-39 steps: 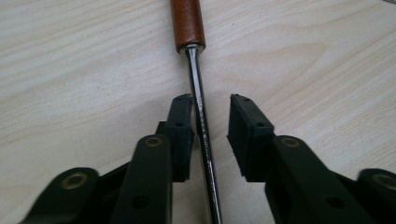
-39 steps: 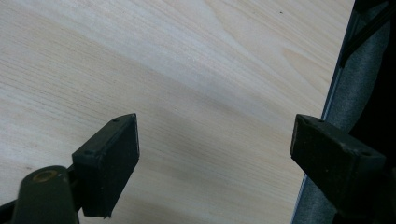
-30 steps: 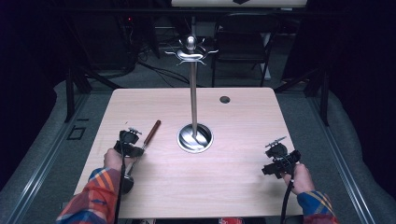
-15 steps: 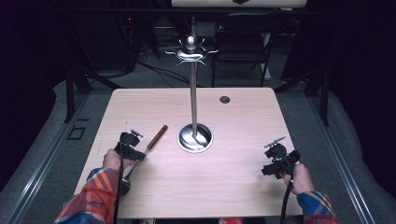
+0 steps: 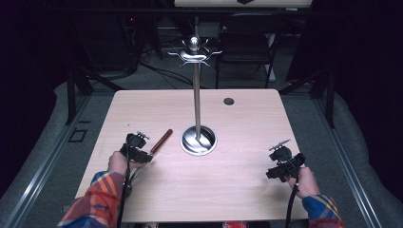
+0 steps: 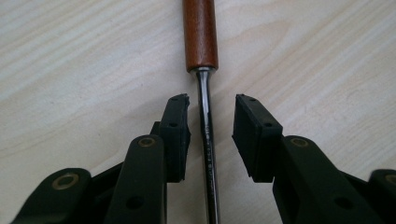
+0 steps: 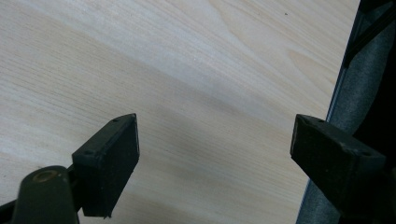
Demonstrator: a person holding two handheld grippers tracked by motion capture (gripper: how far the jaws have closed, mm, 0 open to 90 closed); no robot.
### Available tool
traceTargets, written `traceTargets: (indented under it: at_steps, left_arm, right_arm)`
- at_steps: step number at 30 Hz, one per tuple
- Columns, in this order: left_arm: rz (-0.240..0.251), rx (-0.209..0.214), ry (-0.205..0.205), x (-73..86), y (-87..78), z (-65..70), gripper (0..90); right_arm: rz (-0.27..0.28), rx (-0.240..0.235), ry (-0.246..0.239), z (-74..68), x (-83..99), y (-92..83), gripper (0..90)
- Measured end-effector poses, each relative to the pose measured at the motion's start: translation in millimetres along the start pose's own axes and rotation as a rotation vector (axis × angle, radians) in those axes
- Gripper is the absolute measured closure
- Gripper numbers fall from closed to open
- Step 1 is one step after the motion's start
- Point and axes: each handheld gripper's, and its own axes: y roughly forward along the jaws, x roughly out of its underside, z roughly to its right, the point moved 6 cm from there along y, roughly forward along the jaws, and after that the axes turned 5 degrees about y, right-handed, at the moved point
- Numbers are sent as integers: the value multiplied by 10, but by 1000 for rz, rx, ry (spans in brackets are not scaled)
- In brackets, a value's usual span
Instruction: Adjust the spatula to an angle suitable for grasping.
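Left gripper (image 6: 211, 123) jaws just opening, astride the utensil (image 6: 203, 70) shank, pads clear. Right gripper (image 7: 215, 140) gapes, idle. Lift away straight, avoiding rolling it.

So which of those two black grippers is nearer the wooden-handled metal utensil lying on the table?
The left gripper: its parted jaws straddle the wooden-handled utensil's shiny metal shank, with gaps on both sides. The right gripper hangs open near the table's far right edge.

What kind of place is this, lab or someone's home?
Most likely a lab or recording studio bay, not a home. A bare wooden table stands alone on grey carpet, dark drapes and black frame bars surround it, and loose cables run across the floor behind, beside a folding chair.
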Motion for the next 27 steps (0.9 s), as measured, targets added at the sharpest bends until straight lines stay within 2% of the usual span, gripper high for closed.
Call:
traceTargets:
  at_steps: [9, 15, 18, 24, 27]
  left_arm:
    - [17, -9, -12, -19, 11, -28, 689]
    - [-16, -9, 16, -51, 84, -2, 699]
    - [-22, -30, 32, -74, 104, 10, 719]
    - [-20, -32, 32, -67, 116, -8, 785]
    - [-18, -30, 28, -66, 116, -8, 790]
  right_arm:
    - [-2, 2, -3, -5, -3, -6, 150]
    - [5, 10, -2, 1, -8, -3, 150]
    - [3, 11, -3, 4, -6, -4, 151]
    - [5, 13, -1, 4, -7, 0, 150]
    - [3, 15, 0, 6, -6, 0, 150]
